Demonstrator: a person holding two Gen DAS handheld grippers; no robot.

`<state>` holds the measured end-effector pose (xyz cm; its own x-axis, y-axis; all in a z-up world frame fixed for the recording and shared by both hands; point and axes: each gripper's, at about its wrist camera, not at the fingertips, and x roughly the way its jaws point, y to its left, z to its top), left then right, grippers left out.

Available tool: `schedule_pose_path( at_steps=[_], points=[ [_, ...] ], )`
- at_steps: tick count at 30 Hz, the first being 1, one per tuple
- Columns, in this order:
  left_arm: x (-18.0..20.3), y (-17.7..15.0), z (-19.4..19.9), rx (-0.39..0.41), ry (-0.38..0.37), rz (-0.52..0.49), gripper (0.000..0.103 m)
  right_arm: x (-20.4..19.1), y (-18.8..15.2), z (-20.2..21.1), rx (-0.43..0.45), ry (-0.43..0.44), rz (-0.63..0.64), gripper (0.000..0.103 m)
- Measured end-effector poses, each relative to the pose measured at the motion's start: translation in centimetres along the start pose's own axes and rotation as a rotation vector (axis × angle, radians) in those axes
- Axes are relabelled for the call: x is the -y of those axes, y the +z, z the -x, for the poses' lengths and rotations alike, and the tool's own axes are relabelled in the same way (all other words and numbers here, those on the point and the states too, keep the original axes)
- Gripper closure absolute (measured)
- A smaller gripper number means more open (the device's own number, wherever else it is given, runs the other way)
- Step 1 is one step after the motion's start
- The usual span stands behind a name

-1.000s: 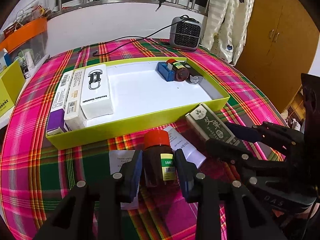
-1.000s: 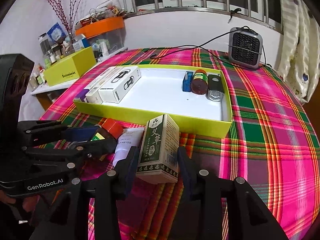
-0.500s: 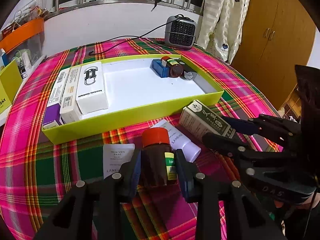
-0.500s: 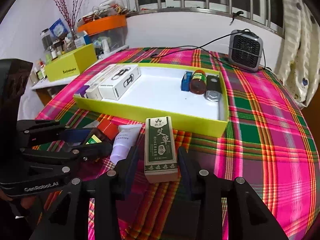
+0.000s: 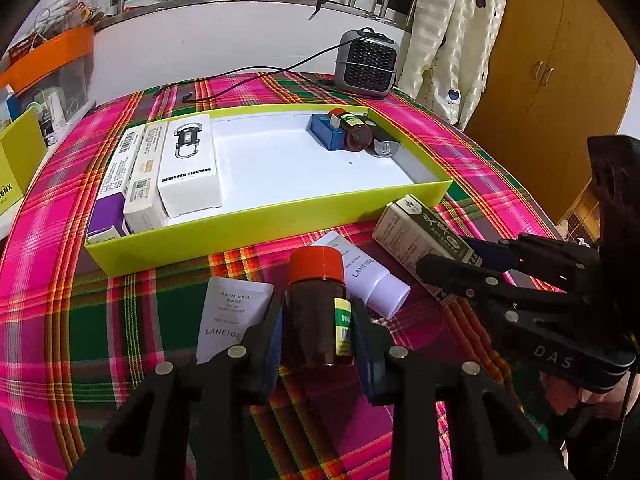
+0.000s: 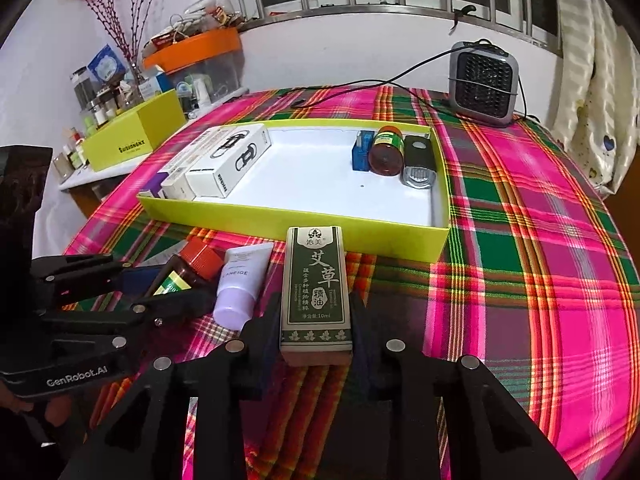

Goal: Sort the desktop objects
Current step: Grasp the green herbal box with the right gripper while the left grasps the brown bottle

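Bottle (image 5: 319,312) between closing left gripper (image 5: 319,334) jaws, box (image 6: 316,292) between closing right gripper (image 6: 316,336) jaws; confirm pads seated before lifting.

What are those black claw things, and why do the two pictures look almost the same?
They are grabbing tools. A person holds one hand-held gripper in each hand, and each carries a camera looking along its two fingers, so you get one picture from each, both showing the same plaid table.

The left hand-held gripper has a brown bottle with a red cap between its fingers, which are closing on it. The right hand-held gripper is closing on a green box.

Also on the cloth lie a white tube and a white sachet. Behind them sits a yellow-green tray already holding boxes and another small bottle. The job is tidying things into it.
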<state>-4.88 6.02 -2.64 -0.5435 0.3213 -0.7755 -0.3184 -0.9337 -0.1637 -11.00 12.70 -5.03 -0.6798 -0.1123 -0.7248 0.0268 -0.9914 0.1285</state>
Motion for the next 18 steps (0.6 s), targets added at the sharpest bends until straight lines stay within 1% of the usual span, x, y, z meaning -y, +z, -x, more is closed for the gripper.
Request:
schedule_pose_path(
  at_steps=[12,18],
  points=[
    [-0.7,0.5,1.2,0.032,-0.014,0.026,0.071,0.7,-0.1,1.3,0.04,0.035,-0.057,0.071],
    [-0.8,1.0,1.6,0.051,-0.022,0.021,0.071,0.9,0.1,1.8,0.063,0.057,-0.077,0.071]
  ],
)
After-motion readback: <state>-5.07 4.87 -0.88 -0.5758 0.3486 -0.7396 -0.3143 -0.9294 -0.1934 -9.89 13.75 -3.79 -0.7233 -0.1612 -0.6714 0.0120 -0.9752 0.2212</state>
